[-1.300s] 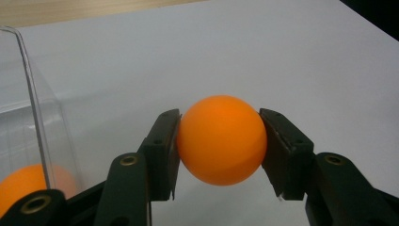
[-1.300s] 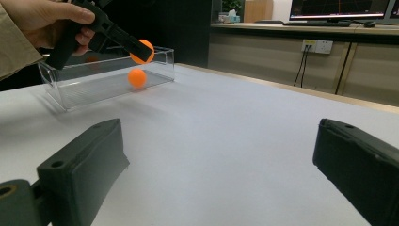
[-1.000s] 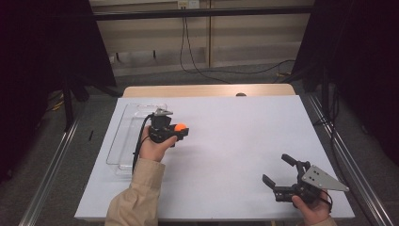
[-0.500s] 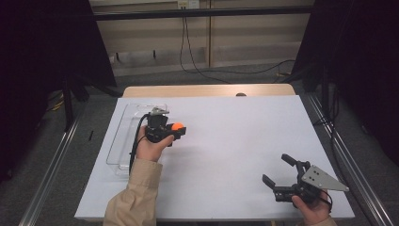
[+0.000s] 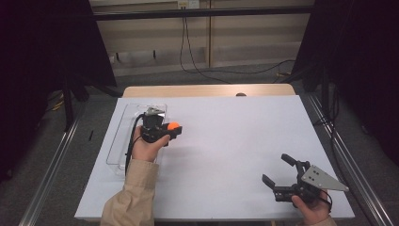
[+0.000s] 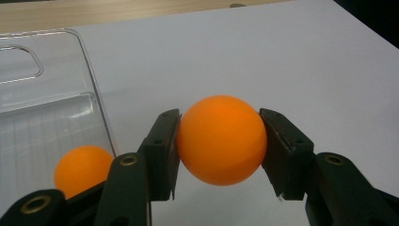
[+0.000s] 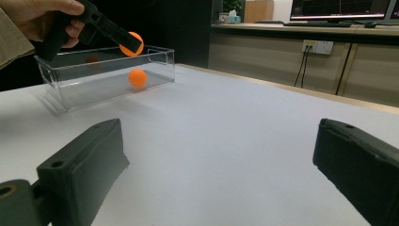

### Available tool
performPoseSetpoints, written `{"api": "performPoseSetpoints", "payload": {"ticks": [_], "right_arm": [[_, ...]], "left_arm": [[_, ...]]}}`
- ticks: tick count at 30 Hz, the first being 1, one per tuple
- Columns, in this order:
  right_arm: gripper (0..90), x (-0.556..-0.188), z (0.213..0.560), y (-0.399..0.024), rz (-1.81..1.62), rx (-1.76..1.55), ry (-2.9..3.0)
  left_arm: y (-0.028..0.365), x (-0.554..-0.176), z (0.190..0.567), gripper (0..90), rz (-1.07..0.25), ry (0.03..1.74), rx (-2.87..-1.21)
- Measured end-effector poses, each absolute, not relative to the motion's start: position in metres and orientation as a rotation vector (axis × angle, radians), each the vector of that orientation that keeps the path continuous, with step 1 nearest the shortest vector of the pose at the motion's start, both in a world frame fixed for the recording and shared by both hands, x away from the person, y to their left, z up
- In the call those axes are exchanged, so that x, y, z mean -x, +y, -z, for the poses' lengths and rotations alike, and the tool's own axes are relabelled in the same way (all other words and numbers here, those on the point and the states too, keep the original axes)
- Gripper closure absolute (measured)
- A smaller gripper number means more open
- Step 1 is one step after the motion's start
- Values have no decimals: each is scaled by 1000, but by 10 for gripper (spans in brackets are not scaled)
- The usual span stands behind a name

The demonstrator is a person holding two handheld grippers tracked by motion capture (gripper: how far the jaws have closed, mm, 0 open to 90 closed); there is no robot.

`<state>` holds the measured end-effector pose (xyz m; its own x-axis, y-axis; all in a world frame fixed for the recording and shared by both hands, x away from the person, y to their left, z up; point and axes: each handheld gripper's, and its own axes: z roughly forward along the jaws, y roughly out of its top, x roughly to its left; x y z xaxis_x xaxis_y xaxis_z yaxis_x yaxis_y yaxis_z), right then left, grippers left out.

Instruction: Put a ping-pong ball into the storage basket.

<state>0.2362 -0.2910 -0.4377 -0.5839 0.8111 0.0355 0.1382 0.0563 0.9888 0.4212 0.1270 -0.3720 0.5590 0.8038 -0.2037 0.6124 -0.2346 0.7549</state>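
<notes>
- The orange ball point(image 6: 221, 140) sits clamped between the two jaws of the left gripper point(image 5: 165, 130), pads pressing on both its sides, lifted above the white table sheet point(image 5: 235, 136).
- In the high view this ball point(image 5: 173, 126) hangs just beside the right-hand wall of the clear plastic bin point(image 5: 123, 127), outside it.
- A second orange ball point(image 6: 81, 169) lies inside the bin; in the left gripper view a jaw covers its lower part.
- The bin's clear walls are hard to trace against the sheet; its near end is cut off in the left gripper view.
- The right gripper point(image 5: 280, 174) rests low near the table's near right corner, well apart, its jaws spread wide with nothing between them.
</notes>
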Motion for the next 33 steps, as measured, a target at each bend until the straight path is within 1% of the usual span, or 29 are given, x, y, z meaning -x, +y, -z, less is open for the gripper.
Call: {"api": "performPoseSetpoints", "payload": {"ticks": [33], "right_arm": [[21, -236, 437, -290, -1572, -948, 1786]], "left_arm": [[147, -420, 369, 509, -307, 1176, -1916]]}}
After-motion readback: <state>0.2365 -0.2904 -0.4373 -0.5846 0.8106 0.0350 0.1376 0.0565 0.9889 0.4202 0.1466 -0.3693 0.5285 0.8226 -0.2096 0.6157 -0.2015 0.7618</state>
